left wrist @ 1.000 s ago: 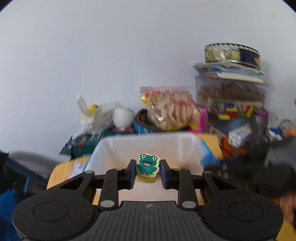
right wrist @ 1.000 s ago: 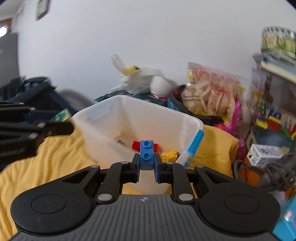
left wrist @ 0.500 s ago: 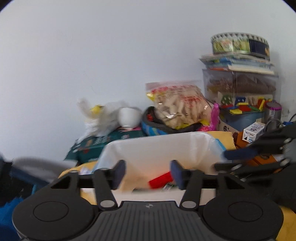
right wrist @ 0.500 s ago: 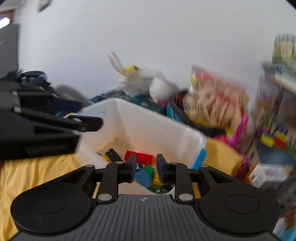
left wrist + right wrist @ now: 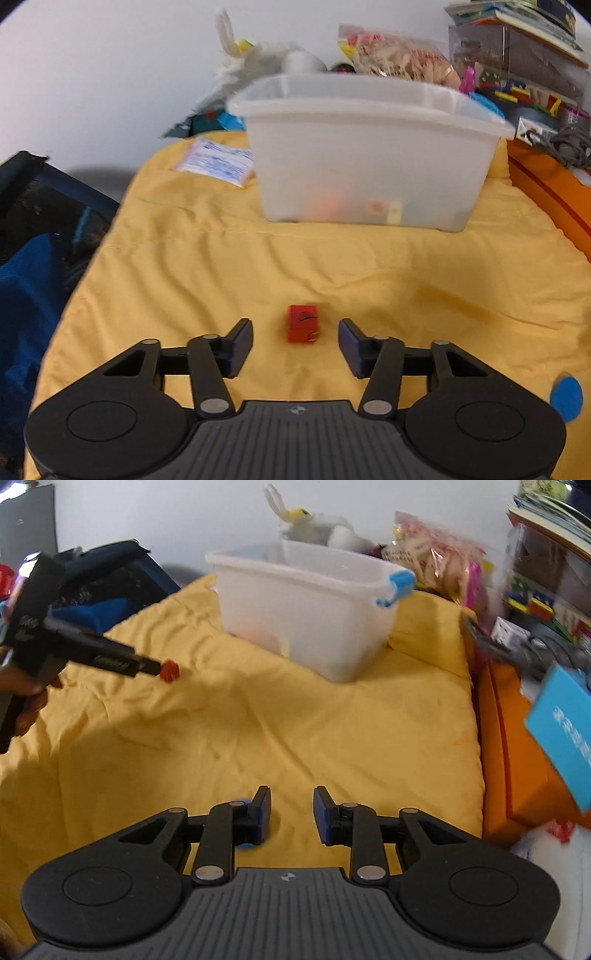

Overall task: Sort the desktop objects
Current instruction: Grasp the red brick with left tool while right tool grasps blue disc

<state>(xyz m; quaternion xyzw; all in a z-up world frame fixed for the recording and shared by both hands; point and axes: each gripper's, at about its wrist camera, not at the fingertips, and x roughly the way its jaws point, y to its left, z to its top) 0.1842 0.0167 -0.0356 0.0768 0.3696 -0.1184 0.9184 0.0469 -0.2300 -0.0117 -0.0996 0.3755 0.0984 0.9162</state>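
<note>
A red block (image 5: 303,324) is seen on the yellow cloth (image 5: 332,266), framed untouched by the closing jaws of the left gripper (image 5: 295,339). Open cloth separates it from the bin (image 5: 369,155). The right gripper (image 5: 291,812) is opening, empty.

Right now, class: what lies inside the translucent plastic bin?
Through the bin's frosted wall only blurred orange-red and pale shapes show at the bottom; what they are is hidden, and neither view looks over the rim.
</note>
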